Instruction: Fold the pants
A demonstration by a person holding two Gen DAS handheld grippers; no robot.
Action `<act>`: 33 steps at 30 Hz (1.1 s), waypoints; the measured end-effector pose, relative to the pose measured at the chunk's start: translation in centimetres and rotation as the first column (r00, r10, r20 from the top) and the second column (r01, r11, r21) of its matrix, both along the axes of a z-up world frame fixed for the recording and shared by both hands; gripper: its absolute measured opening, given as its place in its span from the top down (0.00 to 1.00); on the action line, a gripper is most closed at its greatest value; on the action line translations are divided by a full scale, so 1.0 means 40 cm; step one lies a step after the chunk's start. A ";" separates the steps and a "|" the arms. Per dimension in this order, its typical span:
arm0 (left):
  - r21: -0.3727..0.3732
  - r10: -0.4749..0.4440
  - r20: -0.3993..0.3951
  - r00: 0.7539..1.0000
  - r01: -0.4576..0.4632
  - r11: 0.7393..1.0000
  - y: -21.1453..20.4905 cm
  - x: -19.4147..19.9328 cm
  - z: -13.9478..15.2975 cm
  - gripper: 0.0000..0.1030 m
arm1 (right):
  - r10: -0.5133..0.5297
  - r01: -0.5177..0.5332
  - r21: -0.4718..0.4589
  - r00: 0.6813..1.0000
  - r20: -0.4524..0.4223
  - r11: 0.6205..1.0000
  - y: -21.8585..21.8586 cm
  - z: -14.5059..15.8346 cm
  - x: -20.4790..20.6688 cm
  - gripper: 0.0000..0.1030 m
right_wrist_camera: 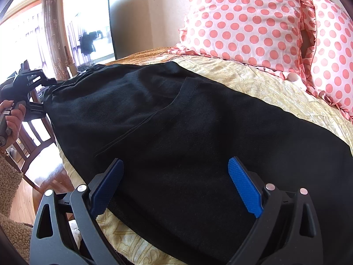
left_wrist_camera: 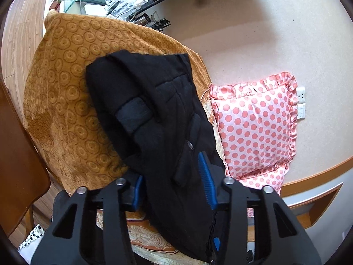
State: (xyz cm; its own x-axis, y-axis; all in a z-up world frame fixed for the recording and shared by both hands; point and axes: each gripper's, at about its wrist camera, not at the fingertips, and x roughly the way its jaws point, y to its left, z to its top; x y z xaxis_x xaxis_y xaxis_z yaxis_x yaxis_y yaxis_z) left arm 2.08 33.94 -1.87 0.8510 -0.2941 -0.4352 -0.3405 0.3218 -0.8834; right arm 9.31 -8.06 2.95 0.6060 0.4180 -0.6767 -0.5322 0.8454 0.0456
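Folding pants (right_wrist_camera: pixel 176 114) on bed (right_wrist_camera: pixel 275 92) | left tool (left_wrist_camera: pixel 172 183) parted around bunched waistband | right tool (right_wrist_camera: pixel 176 185) spread wide, nothing held | cloth is best smoothed flat toward pillow (right_wrist_camera: pixel 242 15) before creasing

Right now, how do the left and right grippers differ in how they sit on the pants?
The left gripper has black pants fabric bunched between its fingers and draped over one; the right gripper stands wide open, with the cloth lying flat between its fingers. The left works near the pants' far end, the right at the near end. Both have blue ribbed pads.
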 end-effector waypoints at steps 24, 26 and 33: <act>0.718 -0.327 0.079 0.942 0.174 0.674 -0.460 0.113 0.398 0.86 | -0.083 0.076 0.170 0.996 0.035 0.983 -0.165 0.034 -0.084 0.02; 0.747 -0.397 0.074 0.915 0.213 0.630 -0.545 0.136 0.415 0.86 | -0.101 0.090 0.191 0.994 0.047 0.978 -0.195 0.044 -0.103 0.02; 0.805 -0.662 0.046 0.748 0.365 0.468 -0.878 0.175 0.417 0.86 | -0.211 0.186 0.217 0.972 0.100 0.958 -0.312 0.075 -0.180 0.01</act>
State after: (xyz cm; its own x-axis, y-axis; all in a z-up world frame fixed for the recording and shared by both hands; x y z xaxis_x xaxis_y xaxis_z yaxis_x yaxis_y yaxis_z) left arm 9.10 -1.19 14.80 0.7701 -0.4466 -0.4556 0.3525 0.8931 -0.2796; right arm 2.11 -20.55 5.97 0.7627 0.4032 -0.5057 -0.3670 0.9136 0.1750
